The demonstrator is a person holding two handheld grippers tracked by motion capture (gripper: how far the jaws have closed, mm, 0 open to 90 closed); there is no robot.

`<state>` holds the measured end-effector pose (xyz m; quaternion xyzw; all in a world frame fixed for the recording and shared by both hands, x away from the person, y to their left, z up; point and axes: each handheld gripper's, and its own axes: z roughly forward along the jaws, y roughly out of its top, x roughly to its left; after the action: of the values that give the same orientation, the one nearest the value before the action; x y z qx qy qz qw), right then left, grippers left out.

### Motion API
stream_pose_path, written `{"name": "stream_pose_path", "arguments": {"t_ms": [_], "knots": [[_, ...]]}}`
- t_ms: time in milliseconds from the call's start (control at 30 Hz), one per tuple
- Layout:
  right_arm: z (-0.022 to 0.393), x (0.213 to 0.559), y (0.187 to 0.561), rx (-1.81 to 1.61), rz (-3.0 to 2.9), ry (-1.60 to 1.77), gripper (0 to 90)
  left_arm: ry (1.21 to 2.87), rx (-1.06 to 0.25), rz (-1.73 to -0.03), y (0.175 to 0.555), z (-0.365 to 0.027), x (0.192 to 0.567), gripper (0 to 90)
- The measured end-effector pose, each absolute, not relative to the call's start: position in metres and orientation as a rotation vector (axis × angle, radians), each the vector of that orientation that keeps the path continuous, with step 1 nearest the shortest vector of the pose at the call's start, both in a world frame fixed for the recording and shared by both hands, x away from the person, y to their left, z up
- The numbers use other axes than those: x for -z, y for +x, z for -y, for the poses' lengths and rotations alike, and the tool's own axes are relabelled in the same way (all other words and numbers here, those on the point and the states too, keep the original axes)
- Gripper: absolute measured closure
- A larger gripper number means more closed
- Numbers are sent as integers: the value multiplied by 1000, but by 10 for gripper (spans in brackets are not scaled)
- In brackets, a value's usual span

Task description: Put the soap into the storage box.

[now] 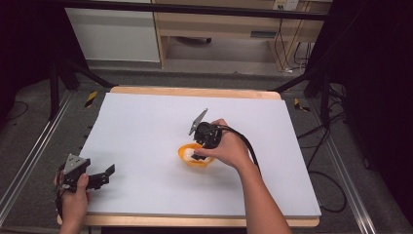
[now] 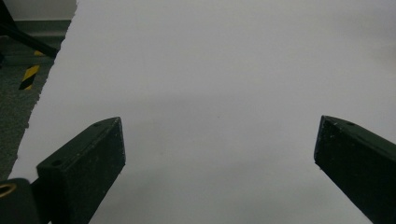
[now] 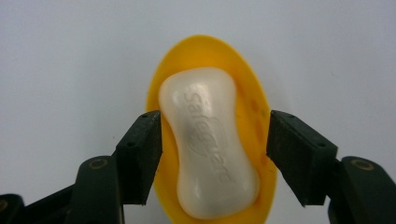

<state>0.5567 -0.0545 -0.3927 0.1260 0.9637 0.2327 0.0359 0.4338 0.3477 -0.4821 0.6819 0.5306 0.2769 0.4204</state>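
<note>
A white bar of soap (image 3: 201, 100) with raised lettering lies in a yellow oval dish (image 3: 201, 46) on the white board. My right gripper (image 3: 215, 140) points down over it, one jaw on each side of the bar. The jaw at the right of that view stands clear of the soap and the other is at its edge, so the gripper is open. In the high view the dish (image 1: 195, 163) sits near the board's middle under the right gripper (image 1: 198, 155). My left gripper (image 1: 104, 176) rests at the board's near left corner, open wide with nothing between its jaws (image 2: 219, 140).
The white board (image 1: 146, 126) covers a wooden table. Black frame legs and cables stand on the floor around it, and yellow-black tape (image 2: 29, 76) marks the floor beyond the board's left edge.
</note>
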Motion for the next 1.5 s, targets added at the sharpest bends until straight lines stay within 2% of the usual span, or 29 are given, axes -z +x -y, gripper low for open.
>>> {"name": "stream_pose_path", "arguments": {"t_ms": [433, 1500], "knots": [[83, 385, 554, -738, -2929, 451, 369, 1711, -701, -1330, 434, -347, 482, 15], [150, 404, 544, -783, -2884, 630, 352, 1711, -699, -1333, 433, -346, 482, 15]]}}
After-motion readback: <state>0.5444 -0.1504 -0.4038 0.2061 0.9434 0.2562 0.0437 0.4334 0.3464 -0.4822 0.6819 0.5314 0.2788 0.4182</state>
